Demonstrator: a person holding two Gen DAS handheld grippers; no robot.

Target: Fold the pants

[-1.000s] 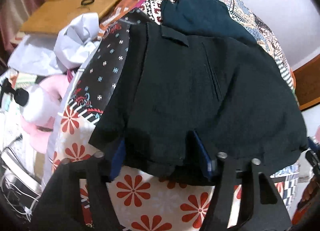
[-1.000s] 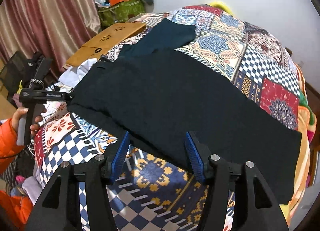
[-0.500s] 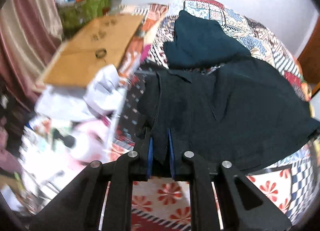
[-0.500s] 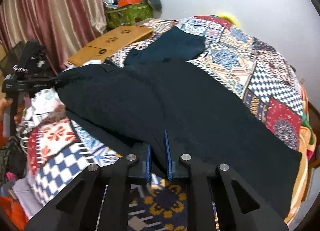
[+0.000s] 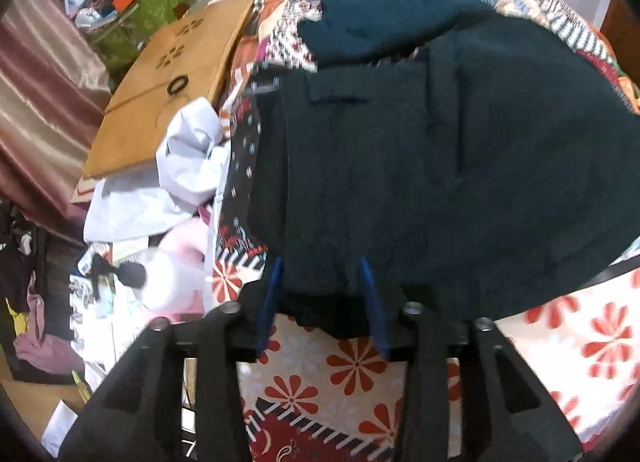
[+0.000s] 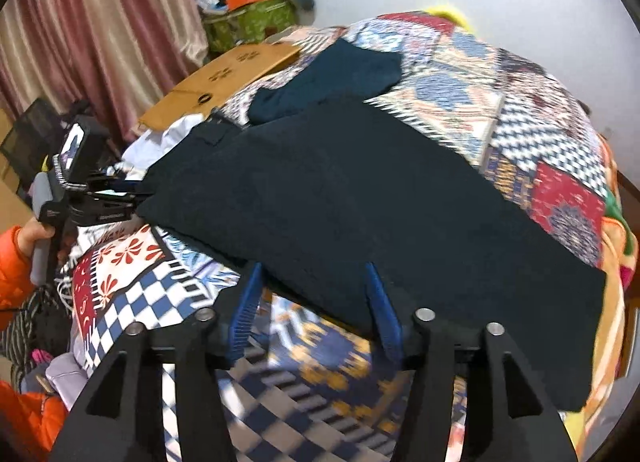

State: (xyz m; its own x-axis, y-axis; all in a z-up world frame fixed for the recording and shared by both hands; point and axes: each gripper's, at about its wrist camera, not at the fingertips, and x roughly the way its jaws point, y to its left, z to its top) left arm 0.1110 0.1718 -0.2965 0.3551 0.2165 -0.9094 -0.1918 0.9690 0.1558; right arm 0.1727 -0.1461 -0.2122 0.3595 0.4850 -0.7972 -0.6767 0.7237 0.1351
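Black pants (image 6: pixel 360 197), one pair, are lying on the quilt (image 6: pixel 560 133); both the left gripper (image 5: pixel 322 294) and the right gripper (image 6: pixel 314 302) are gaping at 6 o'clock, one teal garment (image 5: pixel 380 9) at 12.

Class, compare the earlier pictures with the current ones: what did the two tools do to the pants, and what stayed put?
Both the left tool and right tool, shut on the pants' near edge half a second ago, have opened and let go. The pants stay spread on the quilt.

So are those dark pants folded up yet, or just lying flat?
Folded once lengthwise: the pants lie as one long strip on the quilt, not yet shortened.
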